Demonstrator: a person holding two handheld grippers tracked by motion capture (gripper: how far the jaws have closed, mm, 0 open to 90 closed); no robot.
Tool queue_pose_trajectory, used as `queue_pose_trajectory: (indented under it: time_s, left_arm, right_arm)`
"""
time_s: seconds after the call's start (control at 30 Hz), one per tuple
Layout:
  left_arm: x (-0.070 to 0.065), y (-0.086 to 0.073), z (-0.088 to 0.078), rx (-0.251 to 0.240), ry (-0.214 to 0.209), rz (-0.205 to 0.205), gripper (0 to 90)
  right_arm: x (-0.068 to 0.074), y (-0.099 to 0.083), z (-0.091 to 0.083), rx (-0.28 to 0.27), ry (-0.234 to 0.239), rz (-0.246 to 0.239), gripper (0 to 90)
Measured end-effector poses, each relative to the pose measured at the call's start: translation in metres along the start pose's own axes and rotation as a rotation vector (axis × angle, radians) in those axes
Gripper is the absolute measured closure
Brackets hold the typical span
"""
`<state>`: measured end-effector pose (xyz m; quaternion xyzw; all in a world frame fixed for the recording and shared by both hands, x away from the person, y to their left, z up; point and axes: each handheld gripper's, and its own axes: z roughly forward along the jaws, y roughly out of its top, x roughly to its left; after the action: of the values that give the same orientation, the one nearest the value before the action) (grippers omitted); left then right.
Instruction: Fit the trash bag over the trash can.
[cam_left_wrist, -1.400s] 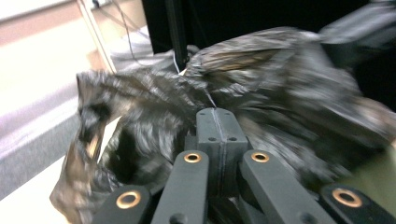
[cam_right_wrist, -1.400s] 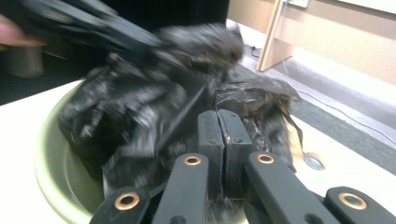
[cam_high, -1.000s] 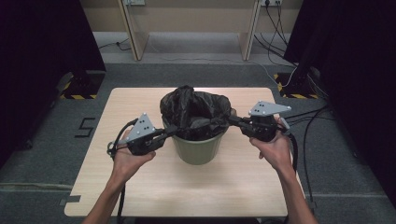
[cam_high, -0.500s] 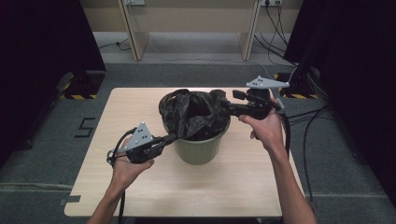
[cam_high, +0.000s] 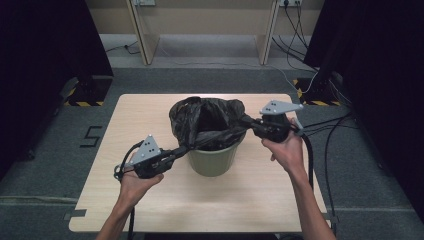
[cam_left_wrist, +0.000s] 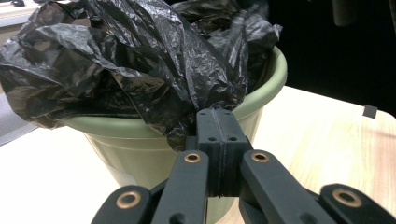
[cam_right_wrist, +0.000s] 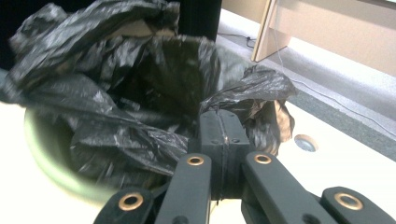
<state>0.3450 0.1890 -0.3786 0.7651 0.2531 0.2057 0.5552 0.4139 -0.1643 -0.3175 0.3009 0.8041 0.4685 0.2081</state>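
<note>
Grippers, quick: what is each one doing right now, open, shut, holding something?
Left gripper: shut on the bag, at the near rim of the bin.
Right gripper: shut on the bag's edge, on the other side.

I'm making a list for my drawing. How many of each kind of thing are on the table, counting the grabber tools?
Green bin: 1
Black bin bag: 1
Grippers: 2, the left gripper and the right gripper
Total: 4
</note>
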Motion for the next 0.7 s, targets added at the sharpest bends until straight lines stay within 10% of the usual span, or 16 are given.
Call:
queue_pose_trajectory:
  time_s: [0.2,0.7]
  left_arm:
    - [-0.005,-0.007,0.004,0.018,-0.017,0.003,89.8]
    - [-0.007,-0.044,0.013,0.087,-0.025,-0.036,89.8]
  right_arm:
    - [0.004,-0.032,-0.015,-0.055,0.013,0.04,90.0]
    - [0.018,-0.077,0.019,0.078,0.058,0.036,90.0]
